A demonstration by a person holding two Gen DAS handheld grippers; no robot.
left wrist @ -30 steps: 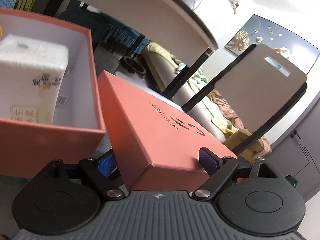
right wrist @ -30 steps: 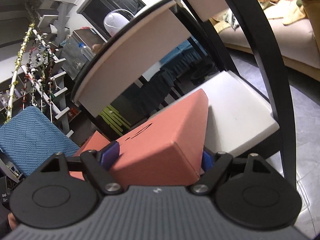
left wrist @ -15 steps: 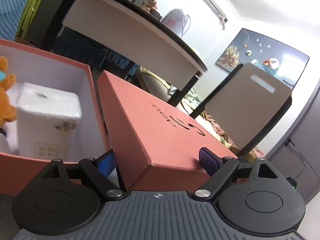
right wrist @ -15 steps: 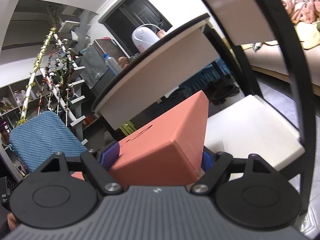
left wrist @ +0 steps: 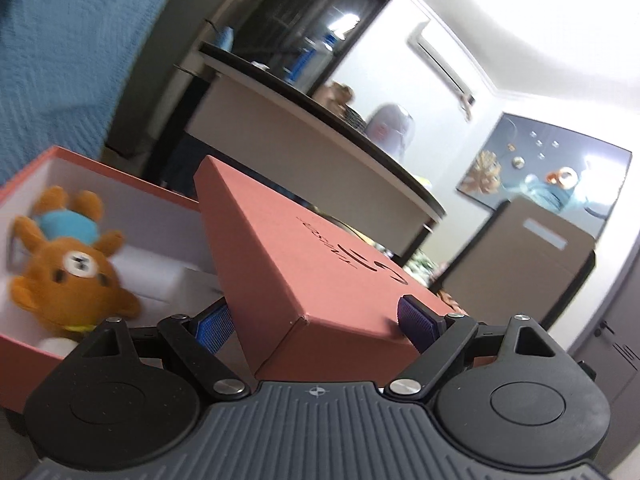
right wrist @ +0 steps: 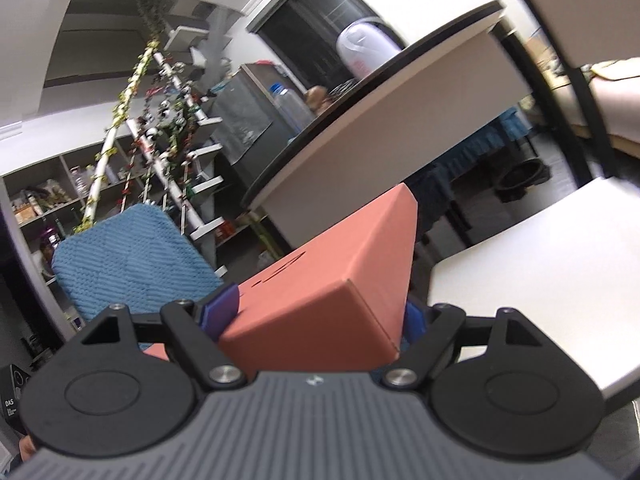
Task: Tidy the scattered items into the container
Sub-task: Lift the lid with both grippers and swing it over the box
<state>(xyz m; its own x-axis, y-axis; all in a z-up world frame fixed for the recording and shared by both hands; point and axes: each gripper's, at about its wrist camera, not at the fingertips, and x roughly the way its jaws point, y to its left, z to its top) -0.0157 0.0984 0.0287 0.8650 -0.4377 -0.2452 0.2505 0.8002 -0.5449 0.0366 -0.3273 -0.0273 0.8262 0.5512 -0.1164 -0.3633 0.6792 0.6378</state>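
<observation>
A salmon-coloured lid (left wrist: 320, 264), printed with a dark logo on its top, is held in the air by two grippers at once, one at each end. It hangs tilted, beside and partly in front of the open box (left wrist: 120, 184) of the same colour, whose right-hand wall it hides in the left wrist view. Inside the box lie a brown plush bear (left wrist: 70, 268) with a light blue cap and, behind it, a white packet (left wrist: 160, 272); the picture there is blurred.

The left gripper (left wrist: 316, 322) clamps one corner of the lid, its blue pads (left wrist: 416, 322) pressed against two opposite sides, the jaws spread wide to the width of the lid's end. The right gripper (right wrist: 316, 316) grips the opposite corner (right wrist: 340, 300) in the same way, a pad on each side of it and the corner filling the gap between the jaws.

Around them stand a curved table (left wrist: 320, 148) with a dark top, a chair back (left wrist: 520, 256) to the right of the lid, and a picture (left wrist: 544, 176) on the far wall. From the right wrist view a white chair seat (right wrist: 540, 272) lies just right of the lid, a blue knitted cloth (right wrist: 128, 264) rises to its left, and shelves (right wrist: 48, 196) and a decorated ladder (right wrist: 160, 128) stand behind.
</observation>
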